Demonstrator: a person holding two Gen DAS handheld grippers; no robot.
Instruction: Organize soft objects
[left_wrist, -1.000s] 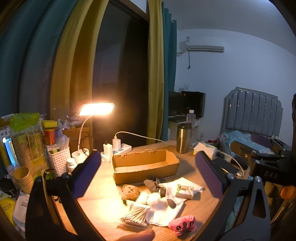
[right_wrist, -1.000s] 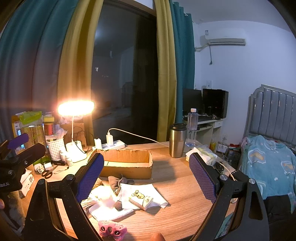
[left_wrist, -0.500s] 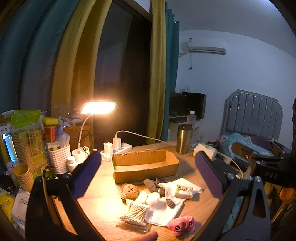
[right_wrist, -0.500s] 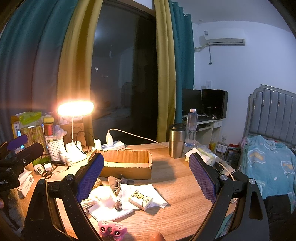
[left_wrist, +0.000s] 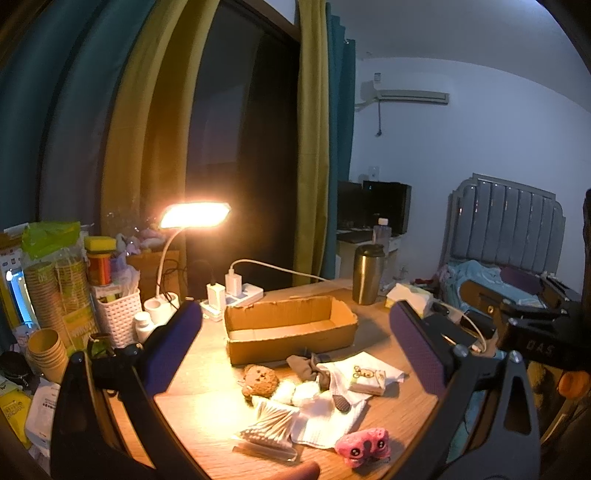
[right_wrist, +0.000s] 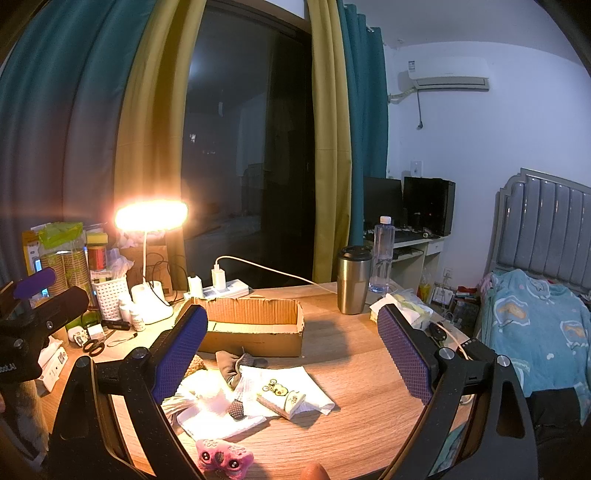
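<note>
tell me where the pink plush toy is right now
The pink plush toy lies at the near edge of the wooden table, low in both wrist views, just in front of the white cloth and well short of the cardboard box.

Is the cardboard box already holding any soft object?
No, the box shows only bare cardboard inside; the toys and cloths lie on the table in front of it.

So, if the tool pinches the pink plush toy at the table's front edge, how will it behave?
The pink plush toy looks small and stuffed, so it is probably light and will squash between the pads. Its fuzzy surface likely grips well. It lies flat, so rolling seems unlikely.
</note>
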